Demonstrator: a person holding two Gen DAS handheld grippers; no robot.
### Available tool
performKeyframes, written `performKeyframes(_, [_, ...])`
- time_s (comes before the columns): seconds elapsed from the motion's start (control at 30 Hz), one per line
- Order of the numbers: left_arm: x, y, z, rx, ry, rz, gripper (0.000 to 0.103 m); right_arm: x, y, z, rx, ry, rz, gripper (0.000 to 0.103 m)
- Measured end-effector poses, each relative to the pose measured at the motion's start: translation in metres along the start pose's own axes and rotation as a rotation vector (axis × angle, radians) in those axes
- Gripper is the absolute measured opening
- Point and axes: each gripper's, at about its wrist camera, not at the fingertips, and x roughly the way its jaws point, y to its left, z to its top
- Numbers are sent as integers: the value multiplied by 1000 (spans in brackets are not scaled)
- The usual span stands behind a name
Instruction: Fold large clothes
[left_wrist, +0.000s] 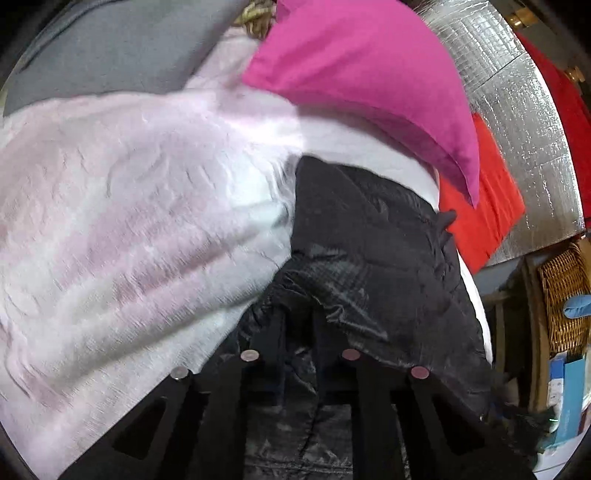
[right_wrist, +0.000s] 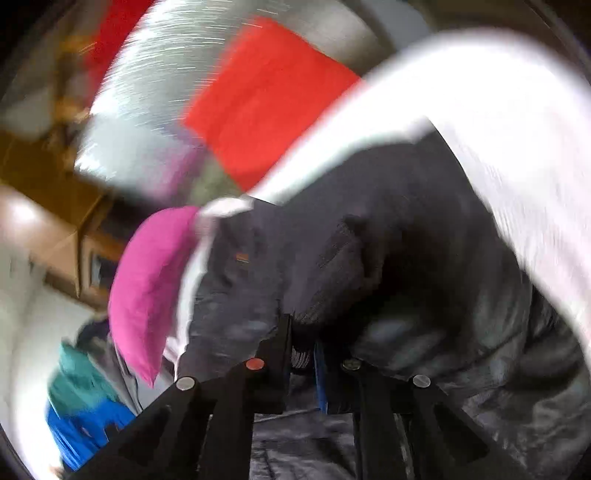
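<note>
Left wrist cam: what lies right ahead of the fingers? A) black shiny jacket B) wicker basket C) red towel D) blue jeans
A: the black jacket fills the view ahead of the left gripper, beside the pale pink blanket and below the magenta pillow.

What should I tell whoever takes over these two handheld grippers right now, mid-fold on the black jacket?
Left gripper: shut on the shiny black quilted jacket.
Right gripper: also appears shut on the jacket's fabric; the view is motion-blurred.
The jacket lies bunched over the fluffy pale pink blanket, beside the magenta pillow and folded red cloth.
Done: both grips taken.
Left: no neat fold shows yet; spread the jacket flat, fold it, then release.
</note>
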Motion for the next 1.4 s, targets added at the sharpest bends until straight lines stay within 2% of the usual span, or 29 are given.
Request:
performKeyframes(0.07, [-2, -1, 0, 38, -9, 4, 12, -16, 11, -5, -87, -45, -33, 12])
performKeyframes(0.1, [0, -2, -1, 59, -10, 15, 12, -14, 10, -9, -102, -37, -56, 12])
performKeyframes(0.13, [2, -2, -1, 75, -7, 26, 12, -2, 1, -14, -118, 7, -113, 12])
performKeyframes(0.17, [5, -3, -2, 90, 7, 39, 14, 12, -12, -18, -110, 60, -162, 13])
performKeyframes(0.2, [7, -2, -3, 94, 17, 46, 18, 29, -36, -24, -45, 120, -203, 17])
performKeyframes(0.27, [2, -4, -4, 110, 12, 58, 19, 34, -60, -28, 41, 140, -148, 22])
performKeyframes(0.33, [-16, -7, -3, 144, -57, 92, 27, 18, -59, -25, 44, 93, -130, 36])
performKeyframes(0.37, [-25, -8, -2, 157, -100, 100, 29, 11, -55, -23, 28, 81, -122, 58])
performKeyframes(0.4, [-34, -8, -2, 164, -139, 109, 32, 1, -48, -20, 4, 58, -120, 72])
performKeyframes(0.43, [-46, -12, -1, 176, -194, 120, 36, -9, -39, -17, -23, 28, -132, 72])
performKeyframes(0.53, [-56, -29, -5, 247, -266, 120, 43, -38, -20, -13, -78, -62, -133, 72])
performKeyframes(0.6, [-47, -44, -12, 321, -259, 115, 45, -40, 3, -10, -127, -85, -90, 72])
performKeyframes(0.67, [-30, -60, -25, 390, -231, 104, 46, -30, 17, -11, -193, -54, -56, 72])
performKeyframes(0.73, [-9, -71, -36, 438, -200, 124, 46, -14, 24, -18, -261, -12, -58, 72])
performKeyframes(0.8, [12, -78, -43, 478, -173, 173, 46, 13, 21, -24, -318, 33, -131, 73])
performKeyframes(0.87, [40, -71, -50, 532, -119, 273, 46, 44, 6, -34, -321, 155, -209, 74])
performKeyframes(0.9, [48, -67, -54, 553, -101, 283, 47, 55, -2, -40, -337, 184, -227, 75])
performKeyframes(0.93, [54, -67, -61, 614, -131, 296, 48, 55, -1, -45, -386, 157, -234, 75])
performKeyframes(1.0, [54, -69, -70, 676, -174, 332, 48, 56, 5, -49, -425, 156, -274, 75])
performKeyframes(1.17, [55, -74, -66, 664, -163, 343, 49, 51, 10, -44, -414, 172, -308, 75])
performKeyframes(1.27, [34, -83, -69, 652, -183, 316, 50, 39, 26, -36, -417, 142, -293, 74])
performKeyframes(1.37, [9, -89, -70, 631, -259, 274, 64, 22, 45, -26, -435, 52, -252, 76])
performKeyframes(1.4, [6, -93, -71, 631, -275, 261, 67, 22, 51, -21, -444, 39, -244, 80])
